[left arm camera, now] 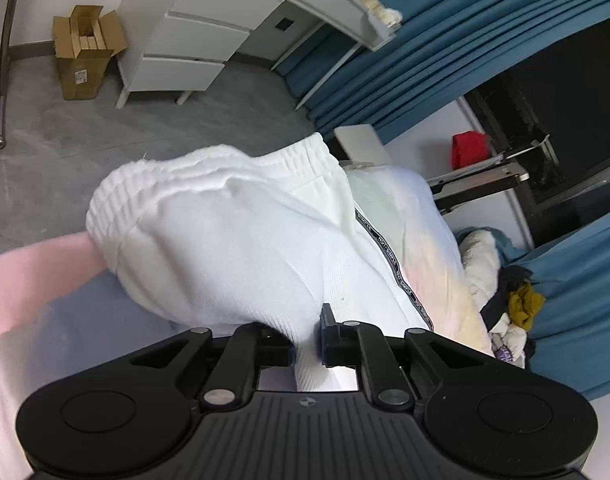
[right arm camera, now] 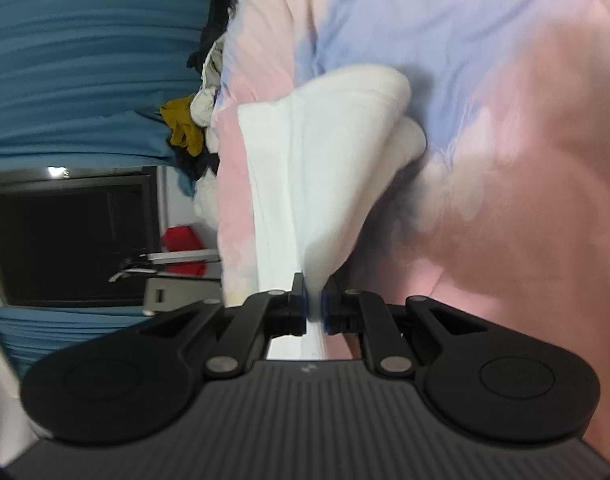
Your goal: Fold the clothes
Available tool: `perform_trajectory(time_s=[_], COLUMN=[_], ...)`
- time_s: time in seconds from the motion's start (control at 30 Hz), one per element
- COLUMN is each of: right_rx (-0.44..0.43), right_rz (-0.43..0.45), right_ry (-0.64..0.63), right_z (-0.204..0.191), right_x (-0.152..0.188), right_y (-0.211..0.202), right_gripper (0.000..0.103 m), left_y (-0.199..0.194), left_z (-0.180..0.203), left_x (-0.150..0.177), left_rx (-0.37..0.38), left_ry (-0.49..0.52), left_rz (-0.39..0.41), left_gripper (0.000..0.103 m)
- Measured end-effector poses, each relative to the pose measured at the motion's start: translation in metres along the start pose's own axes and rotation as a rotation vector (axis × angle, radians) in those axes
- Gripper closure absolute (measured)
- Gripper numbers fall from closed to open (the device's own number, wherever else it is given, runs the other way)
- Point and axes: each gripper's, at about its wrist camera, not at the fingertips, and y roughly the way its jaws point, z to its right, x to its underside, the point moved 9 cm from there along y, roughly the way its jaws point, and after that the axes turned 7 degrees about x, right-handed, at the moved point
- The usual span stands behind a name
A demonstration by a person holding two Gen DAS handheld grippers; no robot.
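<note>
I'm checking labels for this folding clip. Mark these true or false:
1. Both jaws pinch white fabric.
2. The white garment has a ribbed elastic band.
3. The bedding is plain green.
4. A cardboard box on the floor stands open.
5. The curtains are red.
1. True. The left gripper and the right gripper each have the white garment between their jaws.
2. True. The ribbed band shows at its far edge.
3. False. The bedding is pastel pink and lilac-blue.
4. True. The cardboard box has its flaps up.
5. False. The curtains are blue; only a small red item sits by the window.
</note>
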Motion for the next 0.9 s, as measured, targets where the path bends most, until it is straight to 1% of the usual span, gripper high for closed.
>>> perform_trajectory(time_s=[0.07, 0.13, 0.17, 0.2, 0.27, 0.33, 0.37, 0.4, 0.43, 0.47, 0.5, 0.57, 0.63, 0.67, 0.8, 0.9], right_rx=[-0.027, -0.006, 0.007, 0.016, 0.017, 0.026, 0.043, 0.058, 0.067, 0.075, 0.078, 0.089, 0.088, 0.086, -0.006, -0.022], right_rz=[-0.056, -0.082, -0.082, -0.078, -0.073, -0.043, -0.012, 0.014, 0.028, 0.042, 0.055, 0.072, 0.059, 0.054, 0.028, 0.018], right_ry=[0.069, 0.094, 0.105, 0.115, 0.112, 0.065, 0.029, 0.0, -0.012, -0.018, -0.013, 0.002, 0.018, 0.025, 0.013, -0.002], right_z=[0.011, 0.021, 0.026, 0.029, 0.029, 0.022, 0.017, 0.014, 0.013, 0.012, 0.013, 0.016, 0.019, 0.02, 0.007, 0.003], right_x=[-0.005, -0.007, -0.007, -0.007, -0.007, -0.007, -0.007, -0.007, -0.006, -0.006, -0.006, -0.008, -0.009, -0.01, -0.009, -0.011], right_y=[0.006, 0.007, 0.006, 0.005, 0.003, -0.002, -0.006, -0.009, -0.011, -0.012, -0.012, -0.01, -0.003, 0.0, 0.017, 0.033], right_gripper=[0.091, 0.091, 0.09, 0.09, 0.09, 0.089, 0.087, 0.08, 0.075, 0.06, 0.045, 0.035, 0.035, 0.035, 0.035, 0.035], left_y=[-0.004, -0.012, -0.015, -0.018, -0.026, -0.036, -0.042, -0.049, -0.056, -0.06, -0.063, -0.062, -0.056, -0.051, -0.024, 0.006], left_z=[-0.003, -0.002, -0.001, 0.001, 0.009, 0.026, 0.036, 0.044, 0.053, 0.061, 0.069, 0.087, 0.105, 0.114, 0.149, 0.171], left_x=[0.006, 0.012, 0.015, 0.018, 0.027, 0.035, 0.04, 0.045, 0.05, 0.056, 0.062, 0.074, 0.087, 0.094, 0.127, 0.156], left_rx=[-0.003, -0.022, -0.033, -0.045, -0.074, -0.08, -0.085, -0.1, -0.116, -0.136, -0.161, -0.169, -0.155, -0.135, -0.041, 0.013], left_ry=[0.026, 0.068, 0.086, 0.1, 0.141, 0.217, 0.259, 0.299, 0.339, 0.375, 0.408, 0.465, 0.494, 0.498, 0.523, 0.57], left_rz=[0.012, 0.017, 0.018, 0.019, 0.007, 0.002, 0.008, 0.018, 0.028, 0.035, 0.038, 0.041, 0.042, 0.041, 0.021, -0.001], left_gripper=[0.08, 0.073, 0.062, 0.055, 0.052, 0.047, 0.041, 0.033, 0.029, 0.025, 0.025, 0.025, 0.025, 0.025, 0.025, 0.025])
